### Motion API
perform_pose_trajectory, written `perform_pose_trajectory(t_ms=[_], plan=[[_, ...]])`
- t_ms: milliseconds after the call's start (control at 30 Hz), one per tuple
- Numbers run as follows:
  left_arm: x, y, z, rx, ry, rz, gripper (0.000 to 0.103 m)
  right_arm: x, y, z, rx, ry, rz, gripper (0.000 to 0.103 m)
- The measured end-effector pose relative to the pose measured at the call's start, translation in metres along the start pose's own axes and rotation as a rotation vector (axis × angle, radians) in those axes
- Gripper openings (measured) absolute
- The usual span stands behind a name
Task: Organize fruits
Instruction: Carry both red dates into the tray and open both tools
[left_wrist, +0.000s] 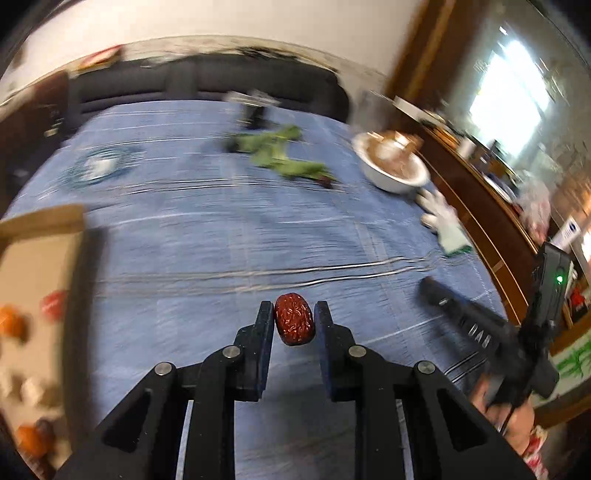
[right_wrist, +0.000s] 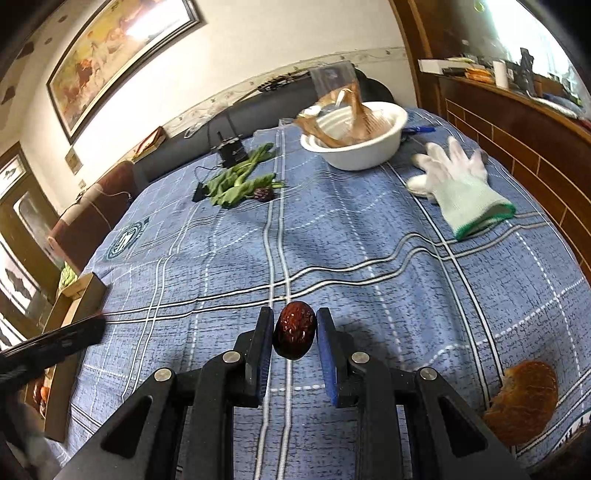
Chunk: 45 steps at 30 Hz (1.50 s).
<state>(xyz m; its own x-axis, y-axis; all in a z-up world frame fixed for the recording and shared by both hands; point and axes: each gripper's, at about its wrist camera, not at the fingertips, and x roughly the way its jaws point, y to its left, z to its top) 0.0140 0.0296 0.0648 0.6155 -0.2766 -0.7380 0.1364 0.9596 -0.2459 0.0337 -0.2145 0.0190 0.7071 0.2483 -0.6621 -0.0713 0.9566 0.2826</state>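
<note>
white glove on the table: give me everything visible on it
The white glove looks like knitted cotton, with a green-edged cuff. It lies flat and empty on the blue checked tablecloth, fingers spread and pointing toward the white bowl, cuff open toward the near right edge. It sits close beside the bowl; contact cannot be told. A small white thing lies at its thumb side. Neither hand-held gripper touches it. The left wrist view shows it blurred.

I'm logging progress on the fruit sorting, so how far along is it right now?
Done: several fruits already lie in the cardboard box at the table's edge. In hand: the left gripper is shut on a red date, and the right gripper on another date. Left: both dates are not yet in the box, and one dark fruit lies by the greens.
</note>
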Motion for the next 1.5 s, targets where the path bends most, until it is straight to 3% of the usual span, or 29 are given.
perform_pose_trajectory(t_ms=[67, 200, 400, 567, 800, 1067, 1167, 1267, 1400, 1500], plan=[[-0.027, 0.035, -0.009, -0.053, -0.017, 0.05, 0.021, -0.006, 0.013, 0.001, -0.036, -0.004, -0.011, 0.025], [-0.067, 0.098, -0.018, -0.129, -0.047, 0.167, 0.021, -0.024, 0.058, 0.005, -0.11, 0.003, 0.055, 0.025], [-0.096, 0.172, -0.024, -0.211, -0.041, 0.275, 0.021, -0.038, 0.169, -0.002, -0.277, 0.048, 0.235, 0.026], [-0.095, 0.215, -0.021, -0.254, -0.011, 0.299, 0.022, -0.013, 0.26, -0.022, -0.371, 0.137, 0.356, 0.026], [-0.076, 0.253, -0.005, -0.295, 0.022, 0.299, 0.022, 0.04, 0.327, -0.044, -0.43, 0.228, 0.359, 0.026], [-0.05, 0.265, 0.002, -0.291, 0.071, 0.286, 0.022, 0.073, 0.352, -0.056, -0.46, 0.258, 0.332, 0.027], [-0.049, 0.268, 0.001, -0.307, 0.069, 0.265, 0.03, 0.078, 0.357, -0.058, -0.459, 0.271, 0.339, 0.029], [-0.056, 0.267, 0.0, -0.316, 0.047, 0.252, 0.042, 0.074, 0.358, -0.059, -0.464, 0.262, 0.342, 0.036], [-0.074, 0.26, -0.002, -0.312, 0.013, 0.267, 0.043, 0.061, 0.351, -0.056, -0.454, 0.238, 0.34, 0.037], [-0.101, 0.245, -0.007, -0.302, -0.055, 0.294, 0.048, 0.035, 0.33, -0.051, -0.406, 0.194, 0.339, 0.037]])
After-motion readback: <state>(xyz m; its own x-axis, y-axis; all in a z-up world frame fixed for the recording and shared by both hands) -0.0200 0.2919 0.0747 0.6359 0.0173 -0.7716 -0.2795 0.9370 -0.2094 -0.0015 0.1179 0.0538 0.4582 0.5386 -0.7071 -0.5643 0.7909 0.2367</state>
